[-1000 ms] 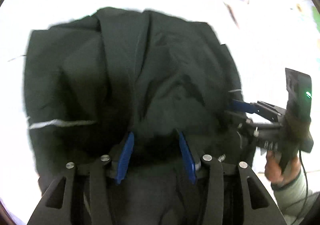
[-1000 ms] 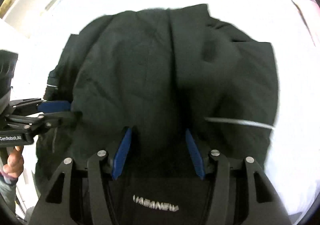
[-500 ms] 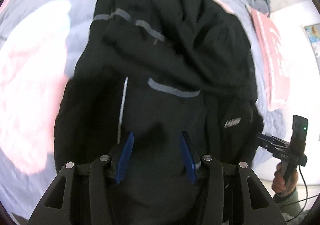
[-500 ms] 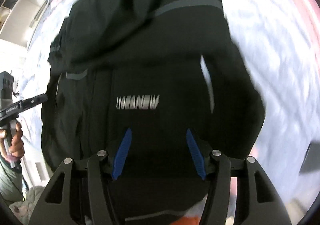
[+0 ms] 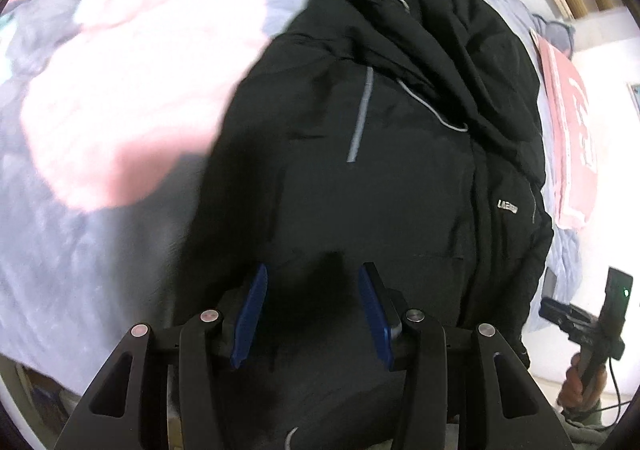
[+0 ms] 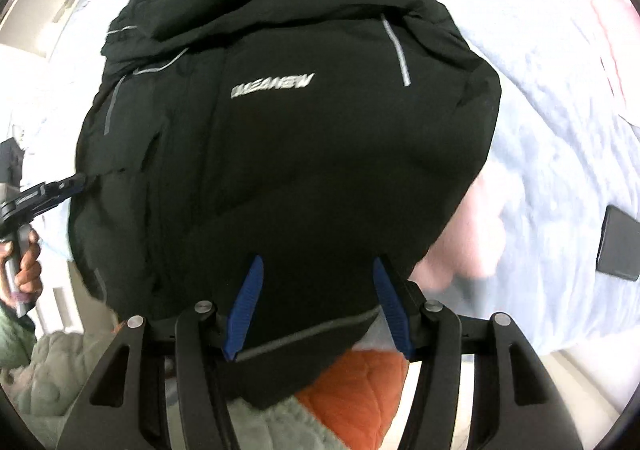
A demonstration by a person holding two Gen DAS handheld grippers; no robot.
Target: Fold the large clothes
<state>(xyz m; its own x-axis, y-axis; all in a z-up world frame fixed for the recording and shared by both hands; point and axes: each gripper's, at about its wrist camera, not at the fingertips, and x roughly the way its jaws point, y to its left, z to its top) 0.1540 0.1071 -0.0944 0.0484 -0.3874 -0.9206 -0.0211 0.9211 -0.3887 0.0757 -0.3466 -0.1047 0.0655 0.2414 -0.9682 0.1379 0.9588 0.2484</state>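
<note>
Gripping black jacket (image 5: 400,178) hem, left tongs (image 5: 312,310) and right tongs (image 6: 318,302) apparently both clamped, held level.

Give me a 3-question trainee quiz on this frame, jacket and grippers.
1. True or false: the black jacket lies over a bed cover.
2. The left gripper has between its fingers: A) jacket fabric B) a phone C) nothing.
3. What dark flat thing lies on the bed cover to the jacket's right, in the right wrist view?

Key: 1 true; 2 A; 3 a phone-like slab.
</note>
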